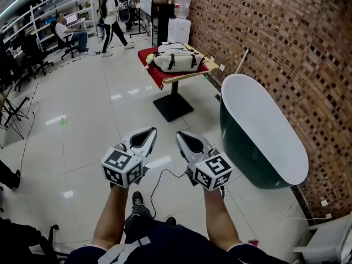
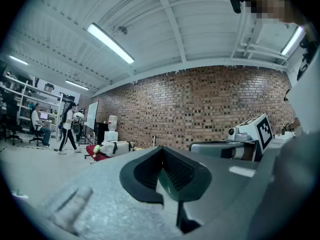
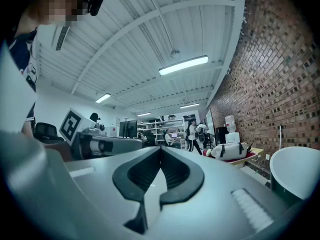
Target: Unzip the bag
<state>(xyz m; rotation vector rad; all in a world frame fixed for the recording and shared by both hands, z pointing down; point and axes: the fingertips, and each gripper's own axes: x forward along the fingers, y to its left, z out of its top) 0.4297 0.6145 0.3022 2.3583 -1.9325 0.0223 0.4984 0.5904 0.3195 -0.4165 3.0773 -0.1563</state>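
Note:
A pale grey bag (image 1: 176, 59) with black straps lies on a small red-topped table (image 1: 158, 75) far ahead, several steps from me. It shows small in the left gripper view (image 2: 116, 147) and in the right gripper view (image 3: 230, 150). My left gripper (image 1: 147, 134) and right gripper (image 1: 182, 136) are held side by side at waist height over the floor, both pointing toward the table. The jaws of each are shut with nothing between them, as the left gripper view (image 2: 161, 150) and the right gripper view (image 3: 161, 149) show.
A dark green bathtub (image 1: 263, 130) with a white inside stands along the brick wall at the right. A water dispenser (image 1: 180, 18) stands behind the table. People (image 1: 112, 20) and shelves are at the far left. A thin cable (image 1: 159, 177) lies on the tiled floor.

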